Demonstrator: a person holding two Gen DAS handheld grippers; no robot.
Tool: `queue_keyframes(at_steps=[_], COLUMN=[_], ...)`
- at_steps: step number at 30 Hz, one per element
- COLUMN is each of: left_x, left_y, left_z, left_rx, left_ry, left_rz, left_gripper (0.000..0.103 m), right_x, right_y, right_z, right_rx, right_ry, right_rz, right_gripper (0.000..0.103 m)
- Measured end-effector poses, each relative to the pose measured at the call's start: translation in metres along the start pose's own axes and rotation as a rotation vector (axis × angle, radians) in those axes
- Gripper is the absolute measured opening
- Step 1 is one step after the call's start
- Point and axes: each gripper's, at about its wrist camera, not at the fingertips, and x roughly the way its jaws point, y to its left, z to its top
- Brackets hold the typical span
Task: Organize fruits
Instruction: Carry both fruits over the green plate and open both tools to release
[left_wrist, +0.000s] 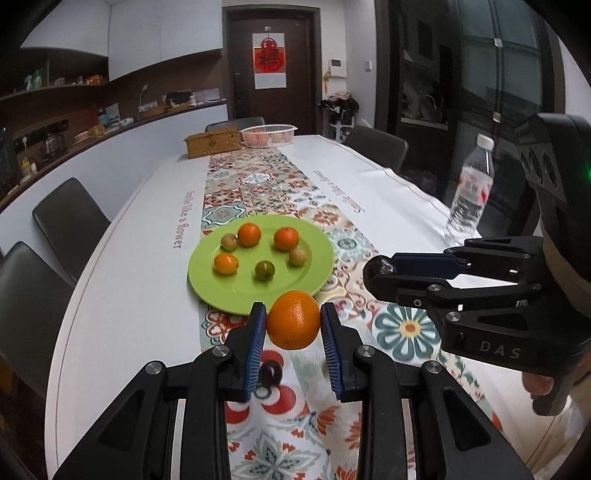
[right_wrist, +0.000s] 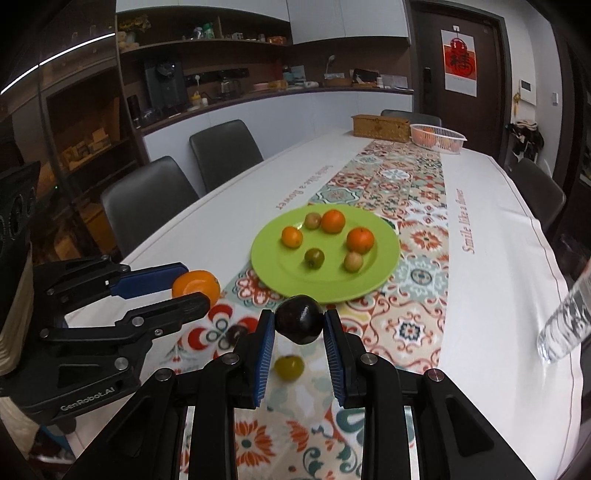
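A green plate (left_wrist: 317, 254) (right_wrist: 380, 273) on the patterned runner holds three small oranges and three small green-brown fruits. My left gripper (left_wrist: 293, 319) (right_wrist: 192, 286) is shut on a large orange (left_wrist: 293, 319) (right_wrist: 195, 286), held above the table just short of the plate's near rim. My right gripper (right_wrist: 299, 321) (left_wrist: 384, 271) is shut on a dark plum (right_wrist: 299, 319) (left_wrist: 380, 267), held right of the plate. A second dark plum (left_wrist: 270, 373) (right_wrist: 236, 334) and a green fruit (right_wrist: 289, 367) lie on the runner below the grippers.
A clear water bottle (left_wrist: 471, 188) (right_wrist: 565, 325) stands at the table's right edge. A wicker box (left_wrist: 213, 142) and a white basket with oranges (left_wrist: 269, 136) sit at the far end. Dark chairs (left_wrist: 70, 221) line both sides of the table.
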Motion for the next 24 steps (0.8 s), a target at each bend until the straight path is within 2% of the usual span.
queue_keyframes(at_steps=[13,24], left_x=[0.030,0.072], left_y=[0.030,0.052], left_z=[0.036,0.054], left_rx=[-0.071,-0.102], left_ry=[-0.023,-0.007], left_rz=[-0.007,0.002], left_gripper=[0.030,0.030], right_x=[0.033,0.073], right_y=[-0.013,-0.027], right_z=[0.048,0.068], right_rx=[-0.018,-0.022], right_ry=[-0.024,-0.002], right_rz=[-0.005,-0.012], right_gripper=[0.028,0.028])
